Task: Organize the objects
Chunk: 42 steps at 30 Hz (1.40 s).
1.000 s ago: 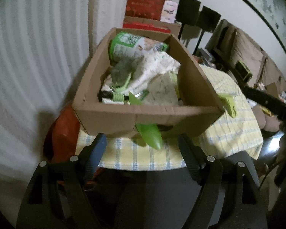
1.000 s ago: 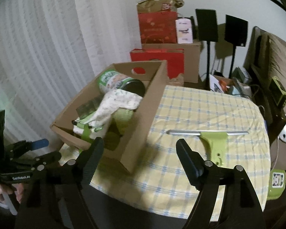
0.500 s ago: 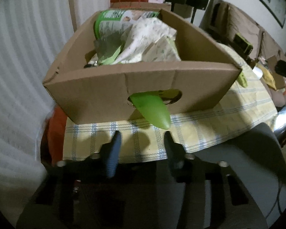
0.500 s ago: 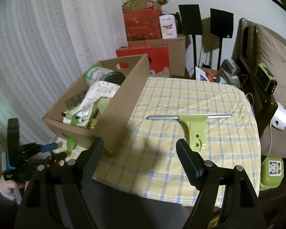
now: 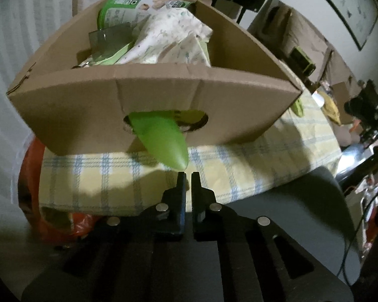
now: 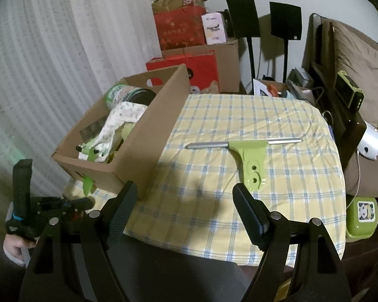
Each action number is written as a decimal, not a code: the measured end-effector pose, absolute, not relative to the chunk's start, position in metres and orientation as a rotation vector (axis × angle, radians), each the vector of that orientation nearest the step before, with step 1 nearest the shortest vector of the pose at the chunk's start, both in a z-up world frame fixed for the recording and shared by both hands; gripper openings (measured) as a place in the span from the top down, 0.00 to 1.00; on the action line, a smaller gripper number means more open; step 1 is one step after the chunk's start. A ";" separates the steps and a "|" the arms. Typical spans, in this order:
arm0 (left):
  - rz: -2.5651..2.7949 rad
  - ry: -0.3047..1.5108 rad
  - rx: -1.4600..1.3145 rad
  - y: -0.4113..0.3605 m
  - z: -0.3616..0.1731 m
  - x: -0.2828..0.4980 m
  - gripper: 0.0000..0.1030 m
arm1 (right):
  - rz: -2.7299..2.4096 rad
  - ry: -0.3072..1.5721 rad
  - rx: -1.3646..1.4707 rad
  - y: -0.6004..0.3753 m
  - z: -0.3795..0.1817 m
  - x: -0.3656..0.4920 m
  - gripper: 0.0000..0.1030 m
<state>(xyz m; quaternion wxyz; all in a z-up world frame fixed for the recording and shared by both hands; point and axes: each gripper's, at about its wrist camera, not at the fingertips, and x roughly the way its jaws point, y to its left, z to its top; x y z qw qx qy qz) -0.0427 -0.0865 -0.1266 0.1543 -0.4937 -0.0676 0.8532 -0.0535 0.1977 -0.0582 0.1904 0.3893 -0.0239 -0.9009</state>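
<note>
You can read almost nothing here. The green canister (image 5: 128, 5) in the cardboard box (image 5: 88, 105) has white print on its label, but in both views it is too blurred to read. The red gift bag (image 6: 181, 29) behind the table has gold characters, and the small white package (image 6: 214, 29) beside it has dark print; you cannot make out either one. The framed picture (image 5: 350, 7) on the wall shows no readable words.

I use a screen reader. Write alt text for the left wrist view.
The shut left gripper sits just below a green handle poking through the hand-hole of a cardboard box full of items, on a yellow checked tablecloth.
</note>
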 end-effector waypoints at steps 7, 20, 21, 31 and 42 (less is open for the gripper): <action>2.452 -0.237 -1.414 -0.091 -0.124 -0.060 1.00 | -2.531 -0.069 1.115 0.201 -0.063 -0.056 0.23; 2.418 -0.280 -1.495 -0.094 -0.119 -0.078 1.00 | -2.505 -0.088 1.156 0.202 -0.075 -0.053 0.23; 2.412 -0.264 -1.499 -0.093 -0.118 -0.075 1.00 | -2.505 -0.092 1.155 0.202 -0.075 -0.053 0.23; 2.378 -0.239 -1.524 -0.084 -0.123 -0.061 1.00 | -2.501 -0.094 1.141 0.200 -0.074 -0.050 0.23; 2.381 -0.279 -1.506 -0.084 -0.113 -0.080 1.00 | -2.501 -0.109 1.159 0.203 -0.077 -0.051 0.23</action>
